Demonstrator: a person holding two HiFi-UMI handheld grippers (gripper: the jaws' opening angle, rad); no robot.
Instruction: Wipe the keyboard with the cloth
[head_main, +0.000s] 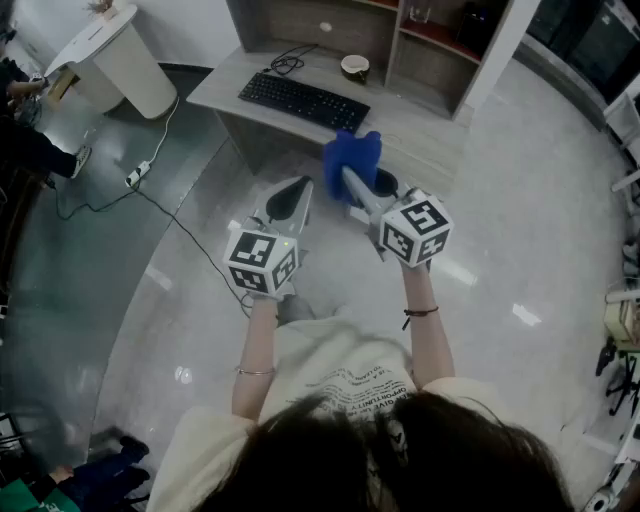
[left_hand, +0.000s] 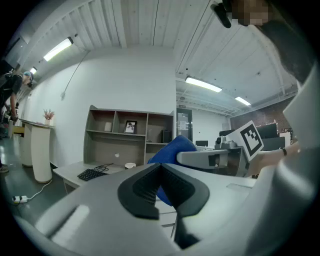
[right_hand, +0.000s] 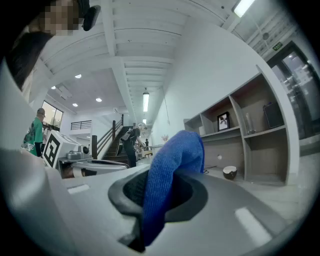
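Right gripper (head_main: 350, 186) pinches blue cloth (head_main: 352, 158) at frame center. Left gripper (head_main: 296, 192) jaws pressed together, empty, just left of it. Keyboard (head_main: 303, 101) on desk (head_main: 430, 140), upper center, apart from cloth.

cloth (right_hand: 172, 165) end hidden between jaws, shelf unit (head_main: 280, 20) cut off at top

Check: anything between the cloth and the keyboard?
No. The head view shows only bare desk between the cloth, clamped in the right gripper, and the keyboard. The bowl sits farther back, off that line.
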